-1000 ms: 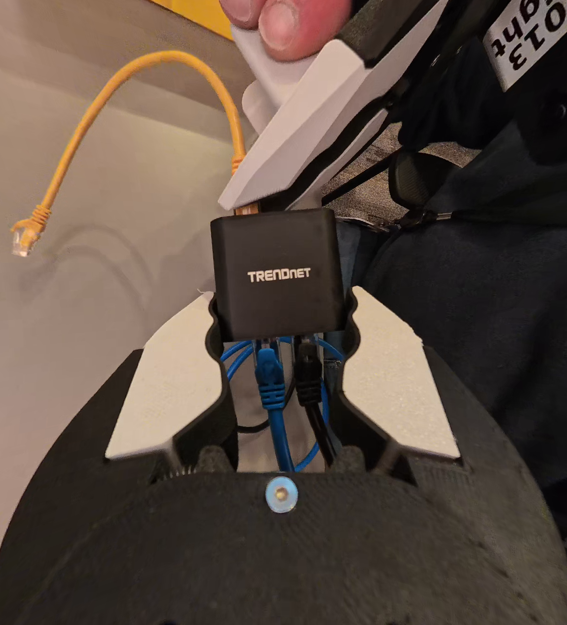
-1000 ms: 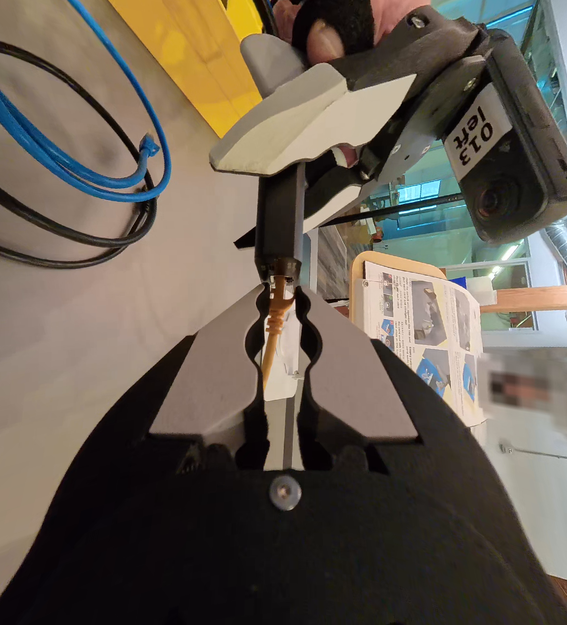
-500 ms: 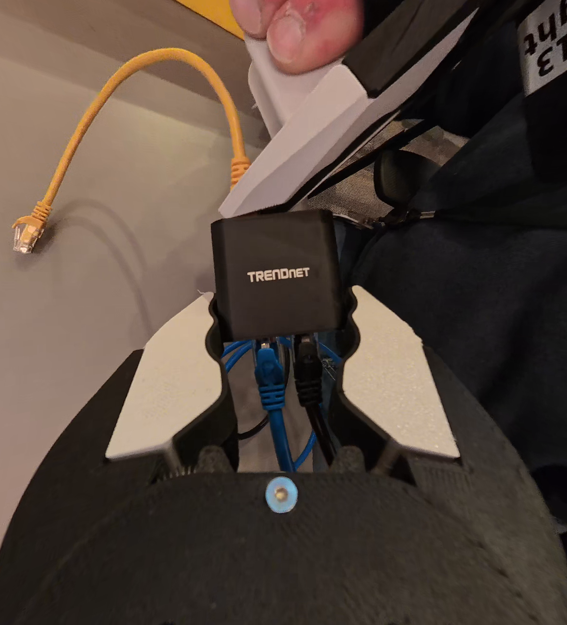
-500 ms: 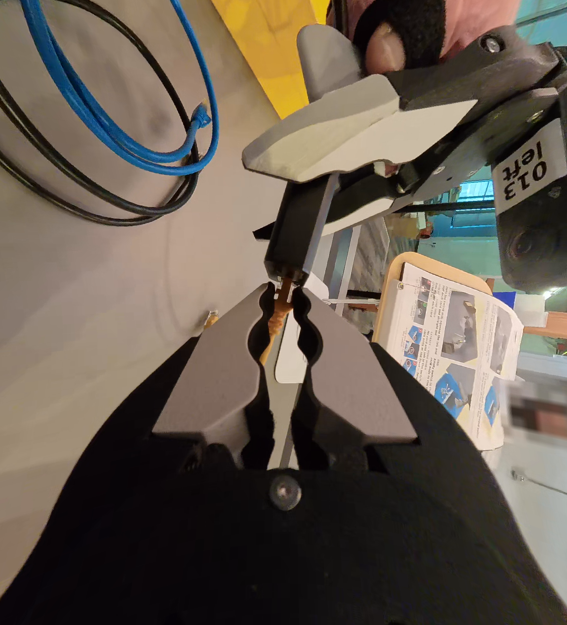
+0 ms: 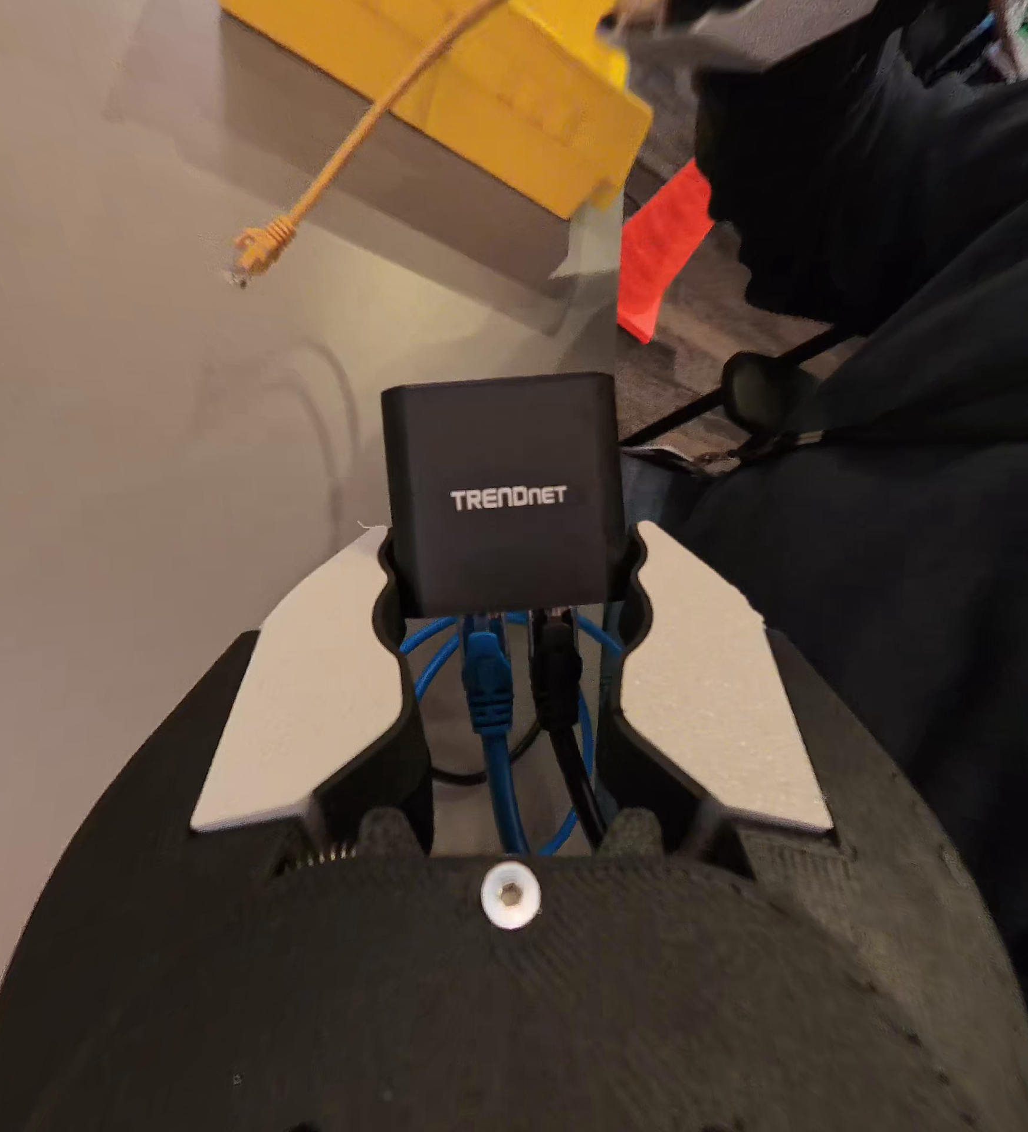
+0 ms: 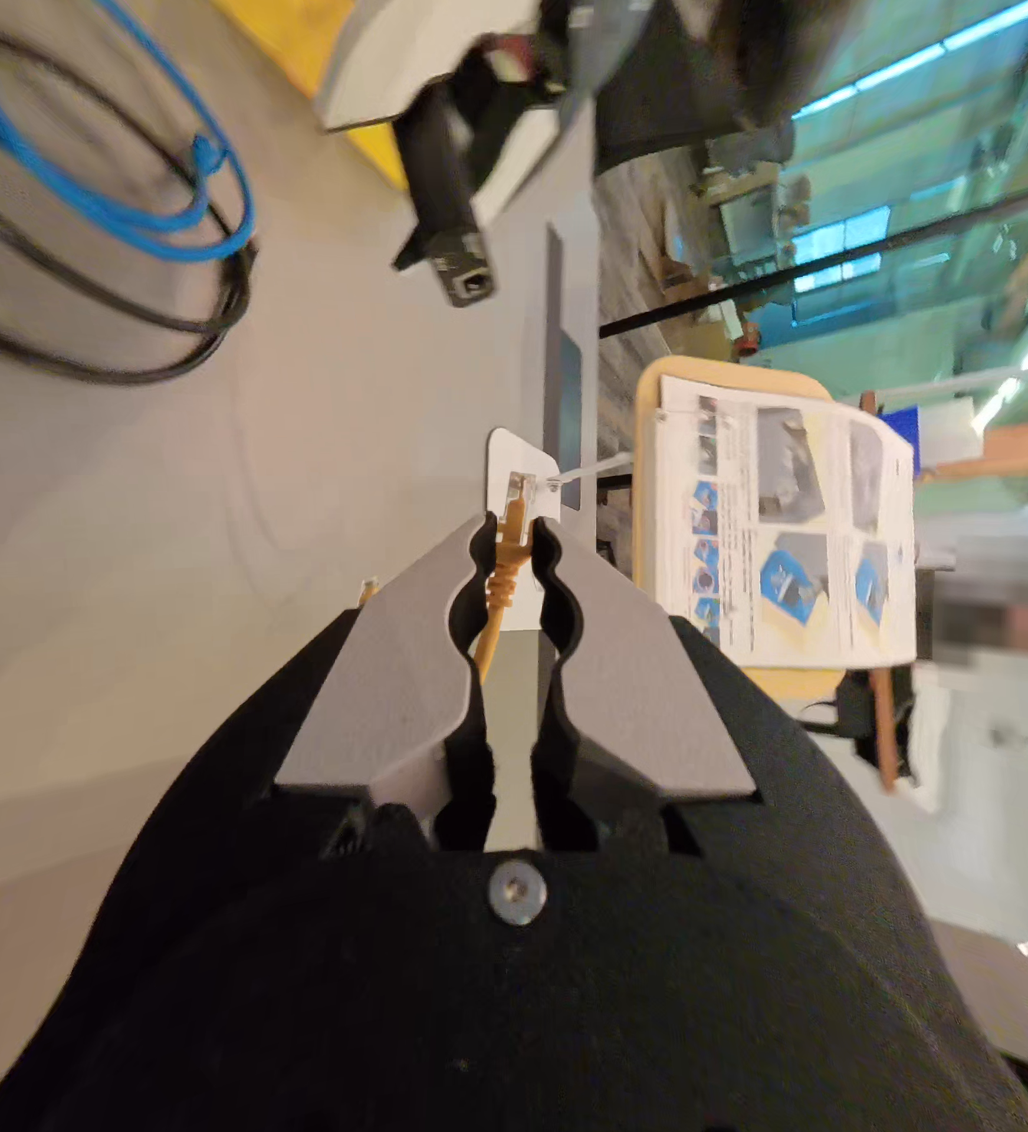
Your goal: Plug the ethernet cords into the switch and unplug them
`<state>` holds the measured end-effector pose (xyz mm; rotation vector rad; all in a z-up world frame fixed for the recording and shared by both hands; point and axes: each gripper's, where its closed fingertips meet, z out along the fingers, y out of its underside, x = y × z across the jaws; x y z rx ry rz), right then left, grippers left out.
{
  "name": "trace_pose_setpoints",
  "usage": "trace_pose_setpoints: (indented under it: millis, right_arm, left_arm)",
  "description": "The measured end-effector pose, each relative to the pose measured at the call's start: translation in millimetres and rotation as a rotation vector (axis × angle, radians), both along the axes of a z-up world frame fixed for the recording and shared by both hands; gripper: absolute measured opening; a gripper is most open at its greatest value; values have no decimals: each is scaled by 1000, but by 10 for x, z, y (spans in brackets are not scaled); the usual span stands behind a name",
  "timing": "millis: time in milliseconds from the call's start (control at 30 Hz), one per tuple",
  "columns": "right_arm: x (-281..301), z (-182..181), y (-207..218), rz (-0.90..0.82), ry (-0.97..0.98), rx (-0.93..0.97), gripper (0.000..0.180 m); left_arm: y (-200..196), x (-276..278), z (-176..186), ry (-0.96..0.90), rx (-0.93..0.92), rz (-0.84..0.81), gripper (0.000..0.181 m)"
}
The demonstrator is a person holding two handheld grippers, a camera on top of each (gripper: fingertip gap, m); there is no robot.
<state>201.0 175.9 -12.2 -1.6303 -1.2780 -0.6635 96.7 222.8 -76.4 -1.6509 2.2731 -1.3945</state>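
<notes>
Right gripper [image 6: 514, 533], clamped on the orange plug [image 6: 516, 514], has pulled clear of the switch [image 5: 502, 490], centre frame, gripped by the left gripper [image 5: 508, 569]: orange cord unplugged.

I see the small black switch [image 5: 502, 490] pinched at its near end, blue cord [image 5: 487, 686] and black cord [image 5: 555, 674] plugged in. The orange cord [image 6: 510, 554] is unplugged, its clear plug pointing away, apart from the switch.
</notes>
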Motion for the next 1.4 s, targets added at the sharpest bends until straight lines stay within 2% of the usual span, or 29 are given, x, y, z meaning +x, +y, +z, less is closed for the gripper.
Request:
trace_pose_setpoints:
  millis: [167,367,433,567,733,933,1033,1100,1133,1167,1233,1333,1400]
  right_arm:
    - [627,568,-279,-167,236,109,10]
    - [1415,878,-928,-420,341,221,10]
    - [1665,810,-1167,-534,343,219,11]
    - [2062,408,-1581,-762,321,178,10]
    - [2227,-115,-1846,-927,318,146,10]
    - [2343,-810,-1789,-1021,531,90,10]
    - [2279,-1209,-1669,-1016,746,-34,12]
    - [2236,-1428,-1675,-1045,883,-163,17]
    - [2190,-1503,-1687,-1047,937,-230,34]
    - [2170,-1523,-1698,-1048,965,-262,47]
    - [2202,-1401,-1721,-1042,944,-225,54]
    - [2226,-977,-1757,-1053,805,-96,50]
    - [1940,-657,-1593,-946,795,-57,49]
  left_arm:
    - [73,30,139,-75,23,54,69]
    - [131,16,139,-93,27,107,69]
    - [138,18,107,-88,51,119,69]
    - [120,28,71,-86,64,120,69]
    - [129,33,37,-80,80,130,68]
    - [122,27,33,-85,87,137,69]
    - [110,19,23,-82,87,135,69]
    - [115,10,18,-80,93,137,69]
    - [119,8,24,-82,90,140,69]
    - [128,7,29,-84,89,145,69]
    - [156,16,34,-86,87,162,69]
    - [215,61,57,-104,91,207,69]
    - [252,103,79,-124,116,237,69]
